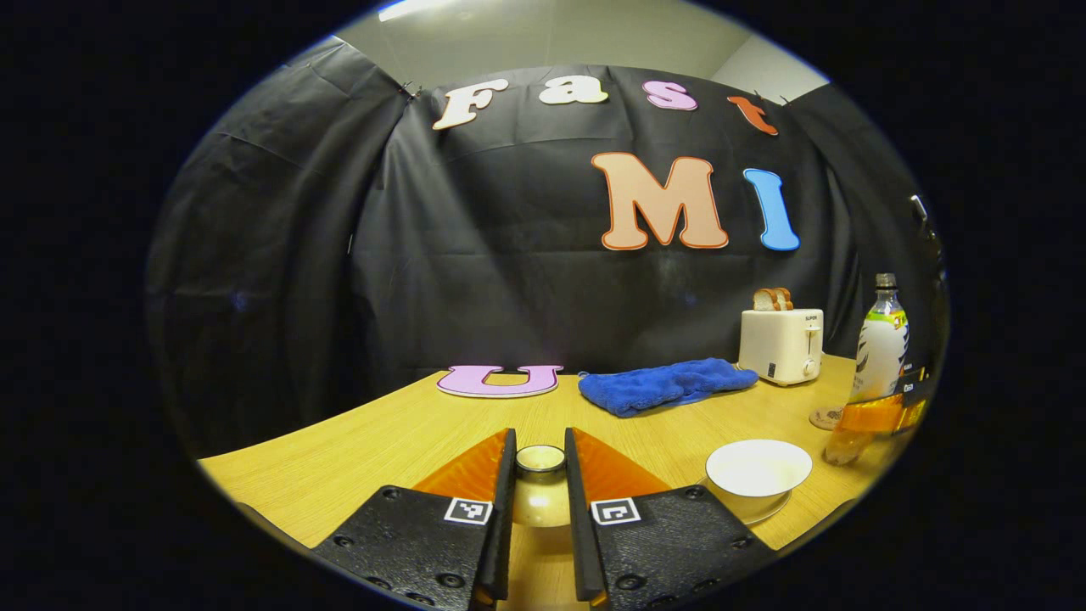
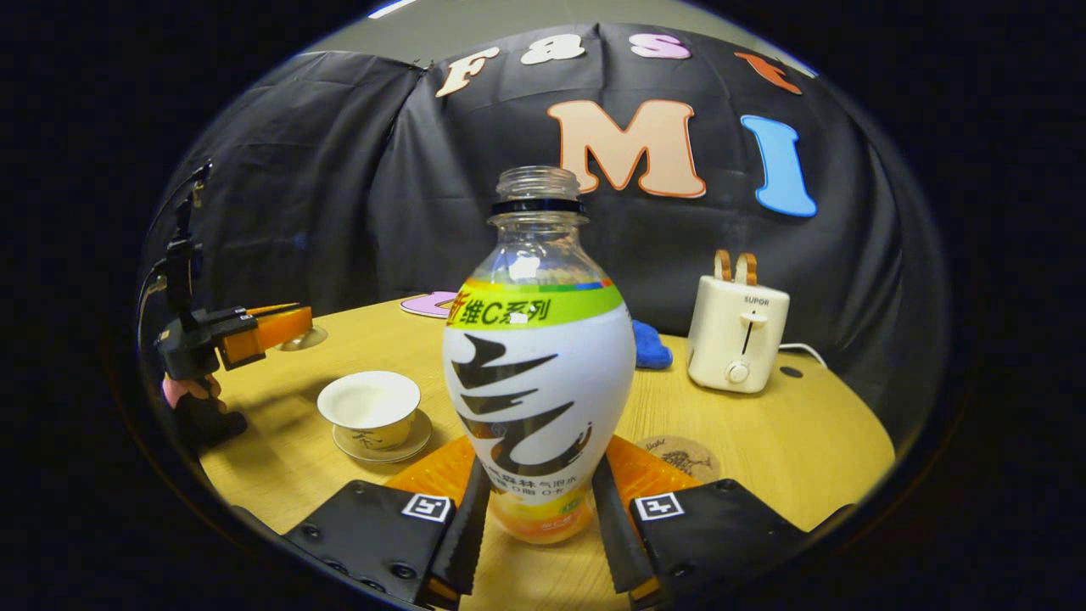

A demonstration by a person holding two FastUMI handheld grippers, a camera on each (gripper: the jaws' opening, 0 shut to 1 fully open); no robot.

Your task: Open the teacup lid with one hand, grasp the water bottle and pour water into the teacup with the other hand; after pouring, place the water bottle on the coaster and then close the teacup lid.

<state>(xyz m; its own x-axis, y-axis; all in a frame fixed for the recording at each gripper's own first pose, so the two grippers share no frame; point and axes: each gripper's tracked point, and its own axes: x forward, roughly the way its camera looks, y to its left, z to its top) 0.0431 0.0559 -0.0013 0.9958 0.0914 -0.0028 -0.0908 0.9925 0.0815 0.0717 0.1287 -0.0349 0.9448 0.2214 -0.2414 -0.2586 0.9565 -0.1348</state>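
Black screw-studded hand-held gripper housings, square black-and-white marker tags

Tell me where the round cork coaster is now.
In the right gripper view, the round cork coaster lies on the wooden table, right of the plastic bottle, before the white toaster.

Teacup: one
Lid: one
Water bottle: one
Coaster: one
Toaster: one
Blue cloth: one
Grippers: two

Left claw grips the teacup lid beside the teacup.
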